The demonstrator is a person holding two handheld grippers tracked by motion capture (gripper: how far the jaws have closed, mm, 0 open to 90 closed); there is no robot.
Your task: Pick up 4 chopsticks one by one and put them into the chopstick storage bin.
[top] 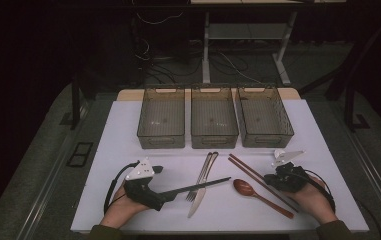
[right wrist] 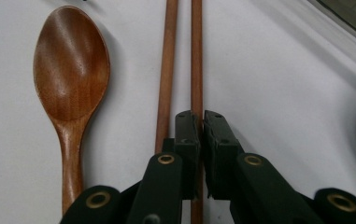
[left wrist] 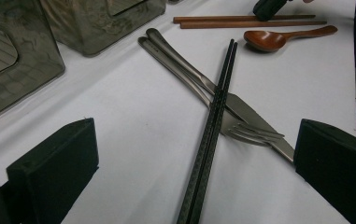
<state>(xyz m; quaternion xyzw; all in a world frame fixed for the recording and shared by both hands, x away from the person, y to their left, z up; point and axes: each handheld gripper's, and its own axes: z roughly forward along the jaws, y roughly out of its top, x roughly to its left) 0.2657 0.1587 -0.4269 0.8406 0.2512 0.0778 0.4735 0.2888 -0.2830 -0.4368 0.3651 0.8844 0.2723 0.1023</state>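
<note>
My left gripper [top: 157, 187] [left wrist: 194, 182] rests open on the white table at the front left. A pair of black chopsticks [top: 198, 186] [left wrist: 213, 116] lies between its jaws, untouched, and crosses over a metal fork [top: 192, 194] [left wrist: 255, 133] and knife [top: 198, 200] [left wrist: 241, 109]. At the front right my right gripper [top: 271, 179] [right wrist: 199, 123] is shut on one of two wooden chopsticks [top: 248, 170] [right wrist: 196, 56]. The other chopstick [right wrist: 166, 56] lies just beside it. A wooden spoon [top: 245, 188] [left wrist: 269, 39] [right wrist: 70, 70] lies to their left.
Three translucent bins [top: 161, 140] [top: 214, 141] [top: 268, 140] stand side by side at the back of the white tabletop [top: 123, 130]. The nearest bin walls [left wrist: 21, 70] rise to the left in the left gripper view. Dark floor with cables and table legs lies beyond.
</note>
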